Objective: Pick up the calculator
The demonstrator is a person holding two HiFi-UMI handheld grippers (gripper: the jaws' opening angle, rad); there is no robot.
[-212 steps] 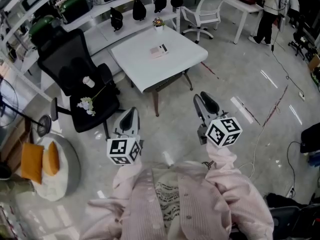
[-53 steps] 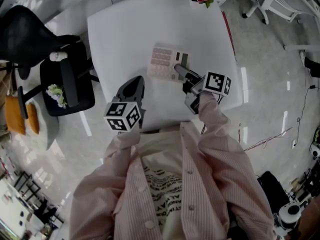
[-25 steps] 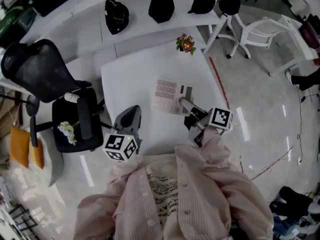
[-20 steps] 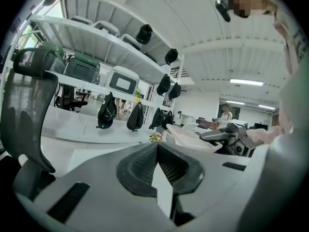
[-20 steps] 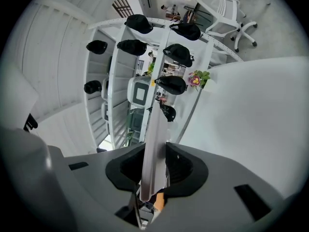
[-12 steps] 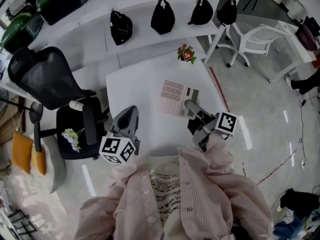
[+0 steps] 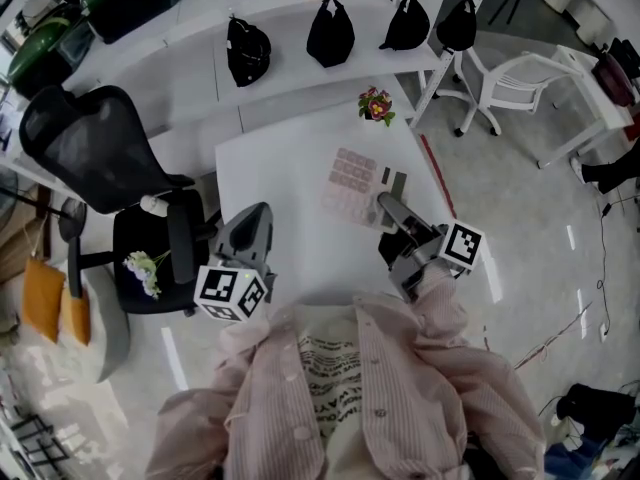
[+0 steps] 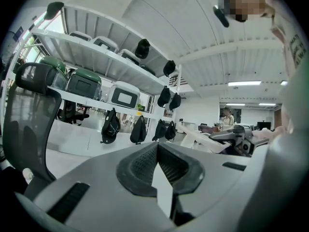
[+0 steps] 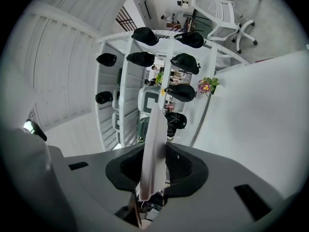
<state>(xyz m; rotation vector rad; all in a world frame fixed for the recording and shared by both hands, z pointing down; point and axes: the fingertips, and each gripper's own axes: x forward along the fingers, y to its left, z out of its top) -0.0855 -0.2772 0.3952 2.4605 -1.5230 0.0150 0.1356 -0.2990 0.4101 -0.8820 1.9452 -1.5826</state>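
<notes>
A pale pink calculator with a dark display hangs a little above the white table. My right gripper is shut on its near edge. In the right gripper view the calculator stands edge-on between the two pads of that gripper. My left gripper is over the table's near left edge, apart from the calculator. Its tips meet in the left gripper view, with nothing between them. That view also shows the calculator held out at the right.
A small flower pot stands at the table's far right corner. A black office chair is to the left, with a white chair to the right. Beyond the table a white shelf carries black bags.
Both grippers have risen a little. The calculator has gone up with the right gripper, which keeps its hold. The left gripper stays shut and empty.
</notes>
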